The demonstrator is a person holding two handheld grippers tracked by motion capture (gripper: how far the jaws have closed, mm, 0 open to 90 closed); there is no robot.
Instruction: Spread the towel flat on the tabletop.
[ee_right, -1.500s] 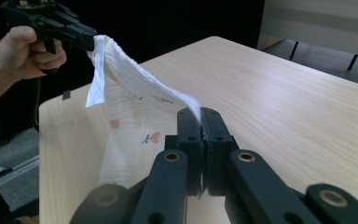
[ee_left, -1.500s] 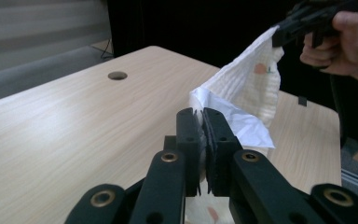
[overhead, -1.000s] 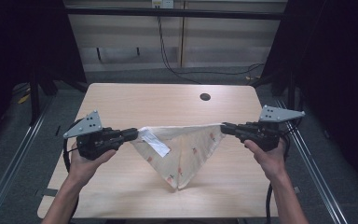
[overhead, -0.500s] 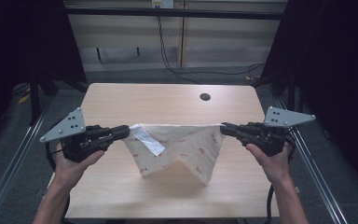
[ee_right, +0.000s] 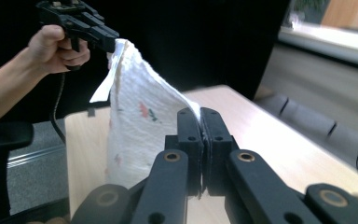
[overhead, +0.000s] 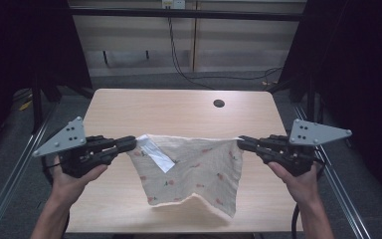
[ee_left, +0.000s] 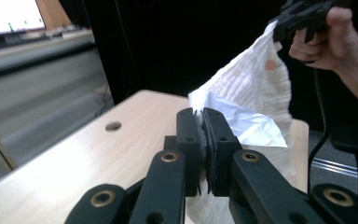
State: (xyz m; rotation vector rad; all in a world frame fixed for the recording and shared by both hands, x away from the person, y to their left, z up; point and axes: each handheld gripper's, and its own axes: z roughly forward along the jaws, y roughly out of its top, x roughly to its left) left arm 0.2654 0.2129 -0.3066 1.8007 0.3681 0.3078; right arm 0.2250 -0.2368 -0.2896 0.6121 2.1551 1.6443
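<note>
- Left tongs [overhead: 131, 144]: clamped on one top corner of the cloth [overhead: 194, 169].
- Right tongs [overhead: 242, 144]: clamped on the opposite corner.
- Cloth is held above the table [overhead: 179, 109].

No readable text, brand or nos. anywhere; the cloth's [overhead: 194, 167] white tag [overhead: 155, 153] looks blank.

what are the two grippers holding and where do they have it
Both hold one cloth: the left gripper pinches its upper left corner, the right gripper its upper right corner, so it hangs between them.
</note>
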